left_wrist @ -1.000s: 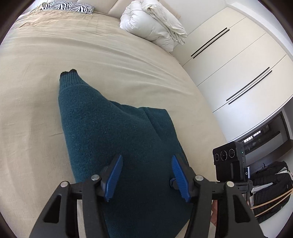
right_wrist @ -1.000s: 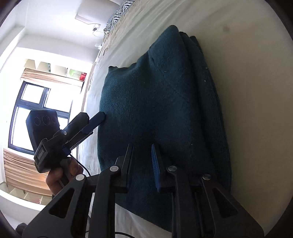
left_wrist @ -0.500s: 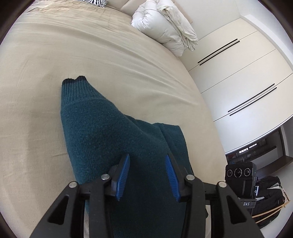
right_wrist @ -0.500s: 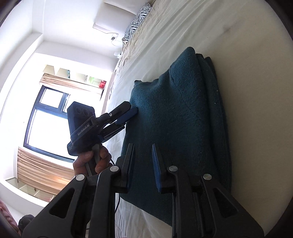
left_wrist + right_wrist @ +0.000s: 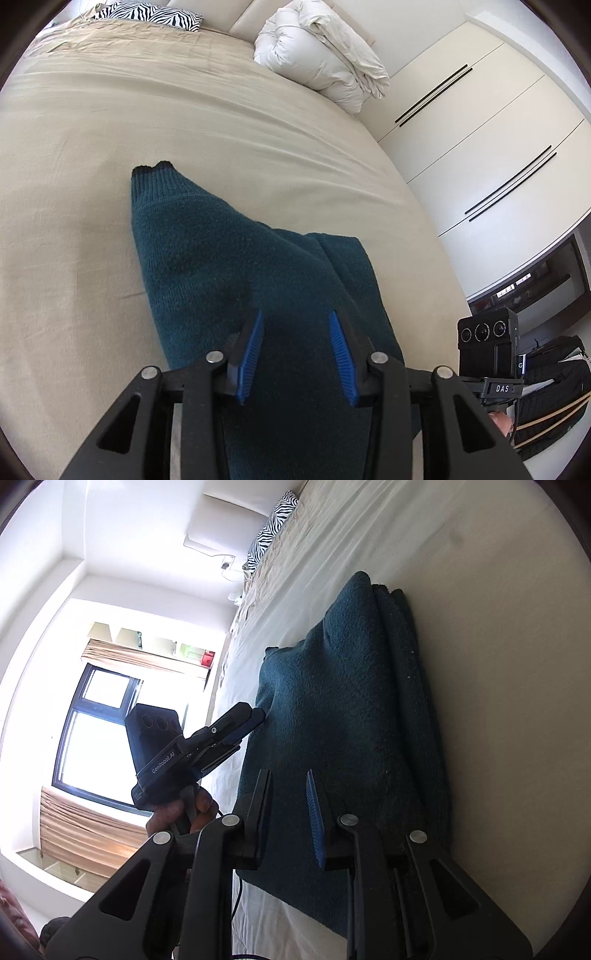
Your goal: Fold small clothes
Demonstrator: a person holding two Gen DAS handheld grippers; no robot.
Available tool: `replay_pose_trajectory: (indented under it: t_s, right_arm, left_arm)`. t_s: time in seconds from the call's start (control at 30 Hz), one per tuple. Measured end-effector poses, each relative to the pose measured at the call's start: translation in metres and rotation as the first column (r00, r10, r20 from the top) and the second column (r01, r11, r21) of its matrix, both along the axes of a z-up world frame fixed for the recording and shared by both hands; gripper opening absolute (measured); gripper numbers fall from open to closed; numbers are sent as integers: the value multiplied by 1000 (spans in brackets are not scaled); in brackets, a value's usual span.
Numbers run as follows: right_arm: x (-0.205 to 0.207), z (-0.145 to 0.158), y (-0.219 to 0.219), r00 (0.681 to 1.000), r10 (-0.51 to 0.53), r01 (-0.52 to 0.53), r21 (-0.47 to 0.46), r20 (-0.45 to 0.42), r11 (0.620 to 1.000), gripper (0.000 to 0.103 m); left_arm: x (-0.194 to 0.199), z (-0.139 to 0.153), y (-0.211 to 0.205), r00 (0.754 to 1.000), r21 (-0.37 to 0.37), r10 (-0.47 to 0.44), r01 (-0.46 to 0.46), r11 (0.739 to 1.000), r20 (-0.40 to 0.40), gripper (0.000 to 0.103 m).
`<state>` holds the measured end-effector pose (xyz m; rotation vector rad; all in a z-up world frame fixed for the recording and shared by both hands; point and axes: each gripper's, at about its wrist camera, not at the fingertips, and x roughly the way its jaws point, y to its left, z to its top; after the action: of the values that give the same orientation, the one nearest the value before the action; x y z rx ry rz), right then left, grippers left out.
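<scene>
A dark teal knitted garment (image 5: 229,280) lies folded on the beige bed (image 5: 184,122), with a ribbed cuff end pointing away. It also shows in the right wrist view (image 5: 343,709) as a stack of folded layers. My left gripper (image 5: 295,325) is open and empty, with its blue pads just above the near part of the garment. My right gripper (image 5: 288,786) is open with a narrower gap and empty, over the garment's near edge. The left gripper also shows in the right wrist view (image 5: 236,727), at the garment's left edge.
A white rolled duvet (image 5: 325,66) and a zebra pillow (image 5: 147,14) lie at the far end of the bed. White wardrobe doors (image 5: 480,140) stand to the right. A window (image 5: 96,731) is on the left. Dark bags (image 5: 554,398) sit off the bed.
My left gripper narrowed half a second ago and has opened a little again, staying over the garment. In the right wrist view it moved toward the garment's left edge. My right gripper opened slightly.
</scene>
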<state>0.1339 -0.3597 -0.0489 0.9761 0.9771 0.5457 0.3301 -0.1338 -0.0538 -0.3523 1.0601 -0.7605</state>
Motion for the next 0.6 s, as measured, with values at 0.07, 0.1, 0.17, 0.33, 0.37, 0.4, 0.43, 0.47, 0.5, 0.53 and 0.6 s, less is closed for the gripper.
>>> replay_pose_trajectory:
  t_s: [0.07, 0.1, 0.17, 0.33, 0.37, 0.4, 0.43, 0.47, 0.5, 0.53, 0.6]
  right_arm:
    - [-13, -8, 4, 999, 19, -20, -37, -25, 999, 18]
    - [-18, -17, 4, 999, 15, -18, -62, -46, 998, 18]
    - [-29, -25, 1, 1000, 5, -6, -60, -18, 998, 17]
    - [-52, 7, -14, 998, -59, 55, -101, -30, 993, 40]
    - [-56, 15, -20, 997, -81, 80, -126, -7, 989, 63]
    - [-62, 23, -29, 994, -110, 111, -147, 16, 983, 70]
    - [-65, 29, -36, 990, -138, 141, -170, 31, 975, 77]
    - [-67, 32, -42, 987, -159, 162, -193, 35, 968, 77]
    - [-66, 33, -47, 986, -165, 166, -212, 20, 963, 77]
    - [-63, 30, -51, 987, -161, 155, -226, -9, 962, 77]
    - [-54, 21, -53, 986, -138, 111, -244, -94, 963, 77]
  left_arm:
    - [-10, -9, -2, 1000, 27, -9, 9, 1000, 6, 41]
    - [-13, -15, -6, 1000, 45, -20, 19, 999, 15, 40]
    - [-16, -19, -8, 999, 62, -31, 28, 998, 43, 40]
    - [-28, 8, 8, 995, 41, 7, -11, 999, 104, 56]
    - [-33, 14, 13, 991, 38, 28, -34, 999, 134, 63]
    - [-38, 17, 21, 987, 36, 50, -56, 998, 152, 76]
    - [-41, 17, 29, 985, 33, 76, -82, 996, 158, 79]
    - [-42, 13, 35, 985, 32, 92, -98, 995, 146, 79]
    - [-40, 7, 39, 989, 36, 97, -101, 994, 112, 79]
    - [-39, -1, 45, 992, 38, 103, -106, 994, 70, 78]
    - [-36, -14, 49, 994, 32, 105, -105, 994, 5, 78]
